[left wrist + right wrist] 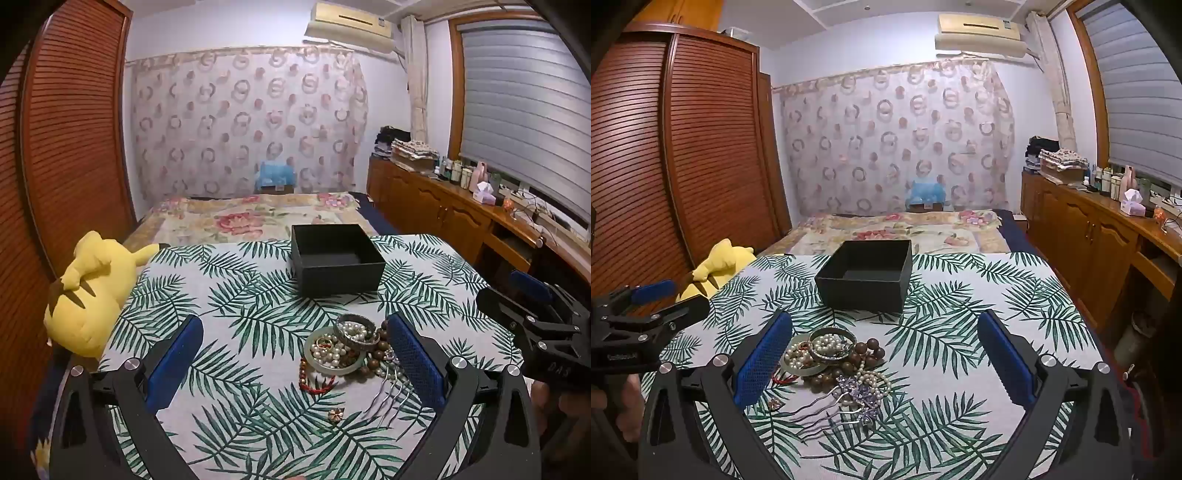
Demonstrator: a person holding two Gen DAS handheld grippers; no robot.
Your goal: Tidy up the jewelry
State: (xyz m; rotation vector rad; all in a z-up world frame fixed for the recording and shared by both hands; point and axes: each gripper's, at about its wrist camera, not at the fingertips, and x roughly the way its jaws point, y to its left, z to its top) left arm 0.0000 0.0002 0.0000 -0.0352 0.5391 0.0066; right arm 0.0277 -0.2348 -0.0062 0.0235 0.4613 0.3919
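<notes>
A pile of jewelry [349, 347] lies on the leaf-print tablecloth [229, 295]: a jade bangle [325, 363], a silver bangle [356, 332], pearls, brown wooden beads [373, 360], a red bead string [314, 384], a silver hair comb [388, 398] and a small gold brooch [335, 412]. An open black box [334, 258] stands behind it. My left gripper [295, 354] is open and empty, above the pile's left. My right gripper [884, 354] is open and empty; the pile [834, 360] lies by its left finger [764, 358], the box [866, 275] beyond.
A yellow plush toy [88, 291] lies at the table's left edge. A bed with a floral cover [251, 218] is behind the table. A wooden wardrobe [70, 122] stands at the left, a low wooden cabinet [443, 206] with bottles at the right.
</notes>
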